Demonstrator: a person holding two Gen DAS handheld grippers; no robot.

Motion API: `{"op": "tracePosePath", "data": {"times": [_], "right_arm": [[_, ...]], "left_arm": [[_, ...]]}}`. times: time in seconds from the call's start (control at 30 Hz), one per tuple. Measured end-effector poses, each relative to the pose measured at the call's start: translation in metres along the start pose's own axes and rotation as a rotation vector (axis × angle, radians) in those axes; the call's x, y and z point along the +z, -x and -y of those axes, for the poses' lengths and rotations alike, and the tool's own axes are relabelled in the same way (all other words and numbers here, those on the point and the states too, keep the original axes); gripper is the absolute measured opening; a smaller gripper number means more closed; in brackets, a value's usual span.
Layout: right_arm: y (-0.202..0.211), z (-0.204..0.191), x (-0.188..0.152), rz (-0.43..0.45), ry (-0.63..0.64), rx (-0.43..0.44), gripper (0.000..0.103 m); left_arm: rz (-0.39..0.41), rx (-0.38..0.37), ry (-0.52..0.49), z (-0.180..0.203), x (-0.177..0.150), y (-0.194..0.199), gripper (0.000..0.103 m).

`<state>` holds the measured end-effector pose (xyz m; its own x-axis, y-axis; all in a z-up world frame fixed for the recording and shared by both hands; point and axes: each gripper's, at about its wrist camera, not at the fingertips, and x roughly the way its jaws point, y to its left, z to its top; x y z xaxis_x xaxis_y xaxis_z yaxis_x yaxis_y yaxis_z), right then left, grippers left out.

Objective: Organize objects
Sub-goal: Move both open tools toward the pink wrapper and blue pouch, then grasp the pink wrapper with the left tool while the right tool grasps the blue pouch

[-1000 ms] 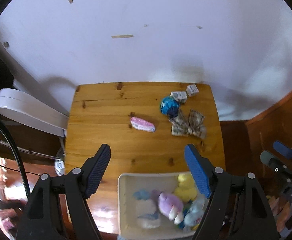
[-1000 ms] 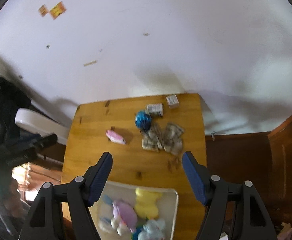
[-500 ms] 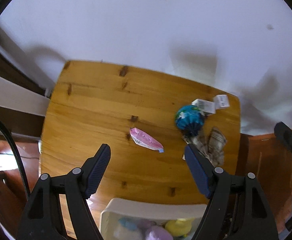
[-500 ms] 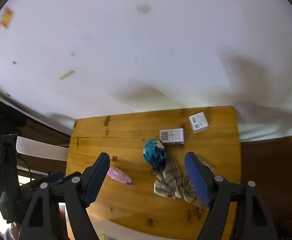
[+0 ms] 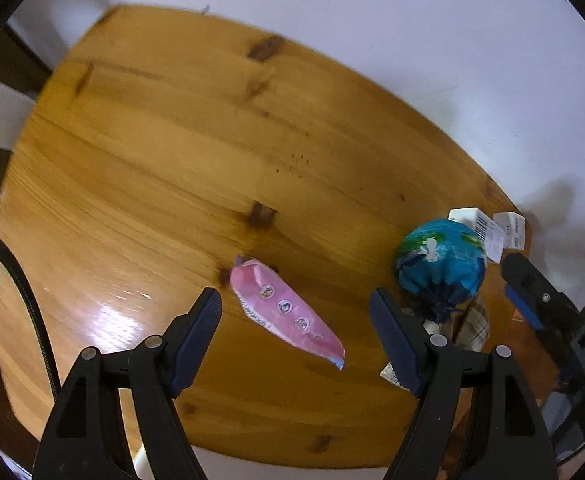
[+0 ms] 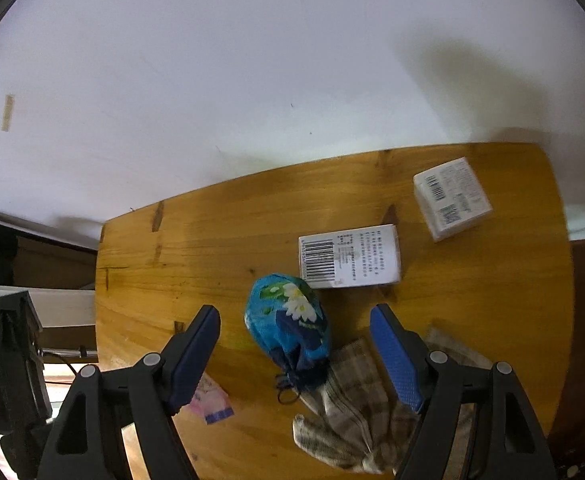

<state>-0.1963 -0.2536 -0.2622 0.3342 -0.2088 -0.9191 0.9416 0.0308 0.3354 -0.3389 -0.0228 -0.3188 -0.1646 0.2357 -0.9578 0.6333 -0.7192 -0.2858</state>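
Both grippers lower than before, jaws apart, over pink packet (image 5: 288, 314) and blue pouch (image 6: 288, 326).

Left wrist view: looks steeply down along the left claw (image 5: 294, 322) onto the wooden surface (image 5: 164, 152), close in; its far edge meets a white wall, its right edge sits at frame right. Pink packet (image 5: 286, 310) lies between the 2 fingers.

Right wrist view: also steeply down along the right claw (image 6: 294, 334), close, over the right part of the surface (image 6: 212, 240), facing the same wall.

Shared: blue pouch (image 5: 440, 262) (image 6: 288, 324), 2 white boxes near the far right corner (image 5: 488, 228) (image 6: 348, 260), plaid cloth (image 5: 474, 326) (image 6: 348, 412), packet corner (image 6: 212, 402). The right claw's finger (image 5: 522, 300) shows at the left view's right margin.
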Motion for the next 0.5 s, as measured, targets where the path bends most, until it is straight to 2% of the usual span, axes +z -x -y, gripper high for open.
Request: {"op": "tracePosePath", "data": {"times": [0.33,0.37,0.47,0.5], "right_arm": [[-0.032,-0.010,-0.004,-0.030,0.038,-0.027,0.078],[-0.033,-0.011,-0.004,-0.030,0.038,-0.030,0.076],[-0.038,-0.012,-0.008,-0.036,0.044,-0.029,0.057],[-0.040,-0.012,-0.009,-0.040,0.045,-0.033,0.054]], "left_arm": [[-0.052,-0.059,0.073,-0.012,-0.002,-0.022,0.079],[-0.056,-0.062,0.079,-0.013,-0.003,-0.023,0.079],[-0.058,-0.030,0.104,-0.016,-0.005,-0.024,0.078],[-0.056,-0.012,0.110,-0.017,-0.006,-0.024,0.078]]}}
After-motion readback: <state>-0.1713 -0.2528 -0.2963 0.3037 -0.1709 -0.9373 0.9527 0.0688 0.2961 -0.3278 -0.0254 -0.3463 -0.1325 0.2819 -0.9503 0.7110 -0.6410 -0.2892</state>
